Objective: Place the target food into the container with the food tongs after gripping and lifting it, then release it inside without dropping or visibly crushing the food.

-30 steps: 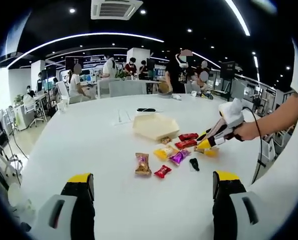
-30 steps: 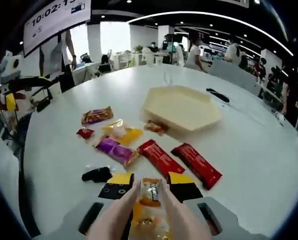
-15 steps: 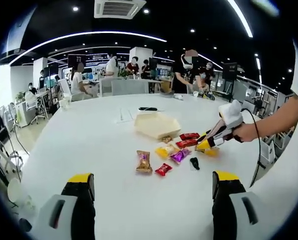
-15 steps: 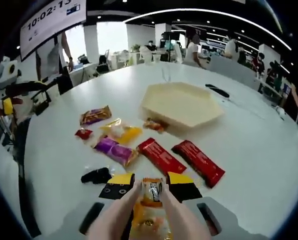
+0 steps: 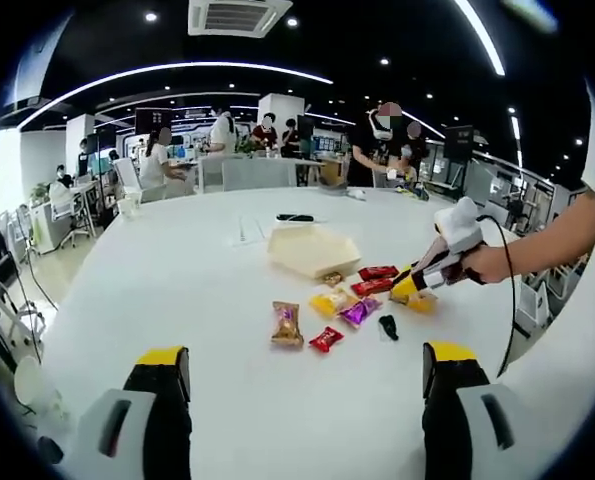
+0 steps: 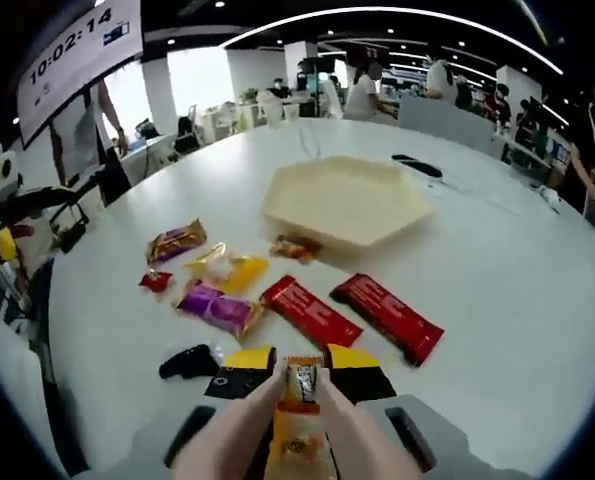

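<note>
Above the white table (image 6: 517, 300), an orange snack packet (image 6: 302, 385) sits between tongs (image 6: 299, 420).

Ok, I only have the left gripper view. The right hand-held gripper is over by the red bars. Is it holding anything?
Observer: Yes. The right gripper view shows the right hand-held gripper shut on pale food tongs, whose tips pinch an orange snack packet.
Operator: Is anything inside the tray?
Observer: No. From that angle the hexagonal tray is bare inside. A small orange packet lies on the table just outside its near edge.
Operator: What sits between the tongs and the tray?
Observer: Two red bars lie side by side on the table directly ahead of the tong tips, with the tray beyond them.
</note>
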